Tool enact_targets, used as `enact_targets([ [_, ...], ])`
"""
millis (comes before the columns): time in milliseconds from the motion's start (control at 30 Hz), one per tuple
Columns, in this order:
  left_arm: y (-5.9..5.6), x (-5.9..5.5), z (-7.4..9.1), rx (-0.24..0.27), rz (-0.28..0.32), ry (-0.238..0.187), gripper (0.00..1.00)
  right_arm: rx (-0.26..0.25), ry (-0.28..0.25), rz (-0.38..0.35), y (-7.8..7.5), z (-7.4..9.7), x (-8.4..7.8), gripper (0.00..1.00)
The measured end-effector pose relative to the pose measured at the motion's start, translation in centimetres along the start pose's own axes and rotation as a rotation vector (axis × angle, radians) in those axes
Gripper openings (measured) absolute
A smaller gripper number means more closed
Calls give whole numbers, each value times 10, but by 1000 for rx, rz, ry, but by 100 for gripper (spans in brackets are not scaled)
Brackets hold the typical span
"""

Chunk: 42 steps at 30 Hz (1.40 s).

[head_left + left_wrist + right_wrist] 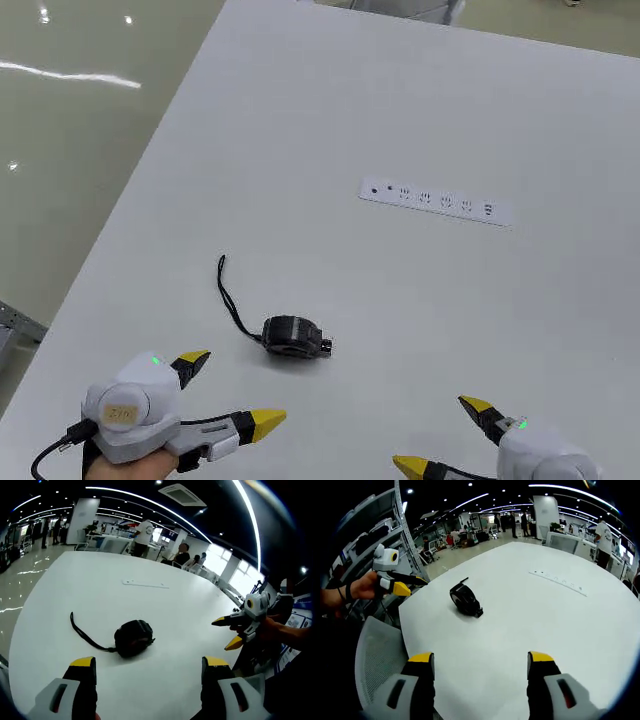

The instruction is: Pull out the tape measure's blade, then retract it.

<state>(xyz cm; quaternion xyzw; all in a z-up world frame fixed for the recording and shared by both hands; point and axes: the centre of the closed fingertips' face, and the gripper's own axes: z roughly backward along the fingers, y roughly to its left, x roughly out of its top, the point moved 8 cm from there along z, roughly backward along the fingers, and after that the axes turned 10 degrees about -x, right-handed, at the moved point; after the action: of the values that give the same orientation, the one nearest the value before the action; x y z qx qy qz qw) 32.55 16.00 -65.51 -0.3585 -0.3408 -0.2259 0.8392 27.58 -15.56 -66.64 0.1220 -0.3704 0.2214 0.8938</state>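
The black tape measure (pixel 295 337) lies on the white table (pixel 420 110), its wrist strap (pixel 228 292) trailing to the far left. The left gripper (pixel 242 384) and right gripper (pixel 430 431) hover near it on the person's side, one on each flank, apart from it, both with jaws spread wide and empty

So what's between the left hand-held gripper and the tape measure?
Nothing, just bare white table. In the left gripper view, the left hand-held gripper faces the tape measure with only table between; its black strap trails off to one side.
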Motion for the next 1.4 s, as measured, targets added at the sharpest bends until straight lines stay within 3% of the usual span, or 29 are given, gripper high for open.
enact_targets([
  [433, 17, 12, -10, -4, 25, 1, 83, 46, -13, 21, -4, -26, 15, 73],
  [767, 31, 22, -22, -10, -4, 34, 83, 83, -23, 27, -4, -51, 27, 70],
  [1067, 45, 23, -38, -31, -59, 123, 83, 131, -4, 65, 2, -77, 32, 68],
  [1400, 53, 32, -65, -85, -251, 281, 83, 202, 6, 108, 4, -110, 39, 60],
])
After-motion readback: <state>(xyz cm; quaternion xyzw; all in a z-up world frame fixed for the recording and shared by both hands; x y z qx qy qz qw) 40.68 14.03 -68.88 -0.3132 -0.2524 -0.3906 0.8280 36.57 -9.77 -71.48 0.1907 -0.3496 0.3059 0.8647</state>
